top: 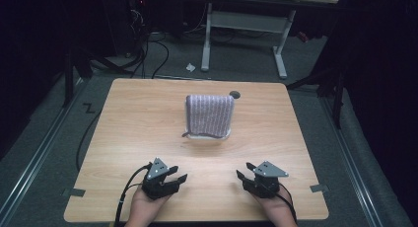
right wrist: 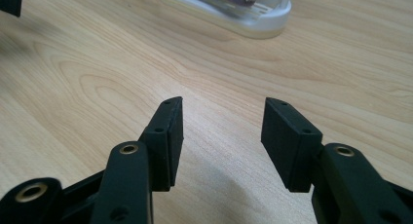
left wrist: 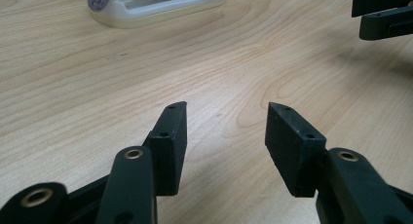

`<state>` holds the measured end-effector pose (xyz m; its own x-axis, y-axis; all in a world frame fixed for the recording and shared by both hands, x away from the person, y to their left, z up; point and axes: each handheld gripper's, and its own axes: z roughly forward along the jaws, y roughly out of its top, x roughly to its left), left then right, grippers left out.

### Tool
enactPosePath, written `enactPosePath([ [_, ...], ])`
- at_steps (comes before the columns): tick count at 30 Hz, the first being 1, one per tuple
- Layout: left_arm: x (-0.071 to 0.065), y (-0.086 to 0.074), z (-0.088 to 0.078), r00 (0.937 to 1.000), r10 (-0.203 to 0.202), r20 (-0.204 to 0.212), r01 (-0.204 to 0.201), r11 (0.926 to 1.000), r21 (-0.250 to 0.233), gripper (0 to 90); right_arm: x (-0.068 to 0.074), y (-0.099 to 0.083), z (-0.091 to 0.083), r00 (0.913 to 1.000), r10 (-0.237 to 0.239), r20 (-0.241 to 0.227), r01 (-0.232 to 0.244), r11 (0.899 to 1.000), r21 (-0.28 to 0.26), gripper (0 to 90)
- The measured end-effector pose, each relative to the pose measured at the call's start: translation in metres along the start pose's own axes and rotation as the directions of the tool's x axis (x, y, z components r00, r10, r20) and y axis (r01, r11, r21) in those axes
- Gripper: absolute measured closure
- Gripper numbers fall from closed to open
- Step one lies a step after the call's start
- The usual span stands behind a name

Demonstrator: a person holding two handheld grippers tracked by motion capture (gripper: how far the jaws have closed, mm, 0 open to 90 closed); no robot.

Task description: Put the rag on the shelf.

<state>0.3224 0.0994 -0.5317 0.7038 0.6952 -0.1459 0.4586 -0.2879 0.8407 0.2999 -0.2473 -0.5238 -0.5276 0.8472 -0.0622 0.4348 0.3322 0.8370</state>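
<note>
Apparently nothing is in hand yet: the left tongs [top: 173,175] and right tongs [top: 245,171] both gape wide and empty near the front edge of the surface [top: 123,133]. The striped purple cloth [top: 209,114] stands draped over a white rack [top: 209,136] at mid-surface, well apart from both, untouched.

High view overhead, facing forward; gripper views low, close over table [top: 148,118], sharing white rack [left wrist: 160,7].

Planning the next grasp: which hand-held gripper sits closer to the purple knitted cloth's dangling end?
The left hand-held gripper: the purple knitted cloth trails its loose end off the white rack's left corner.
</note>
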Motion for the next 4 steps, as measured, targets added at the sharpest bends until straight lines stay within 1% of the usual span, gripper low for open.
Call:
enactPosePath([
  [2,0.0031,-0.0003,0.0015,1.0,-0.006,-0.003,0.006,1.0,0.004,49.2,-0.0002,-0.0003,0.0046,1.0,-0.003,0.0,0.003,1.0,0.012,49.1],
  [4,0.005,0.0004,0.0008,0.9999,-0.012,-0.007,0.012,0.9999,-0.009,47.1,-0.0006,-0.0013,0.0061,1.0,-0.005,0.0,0.005,1.0,0.014,48.3],
])
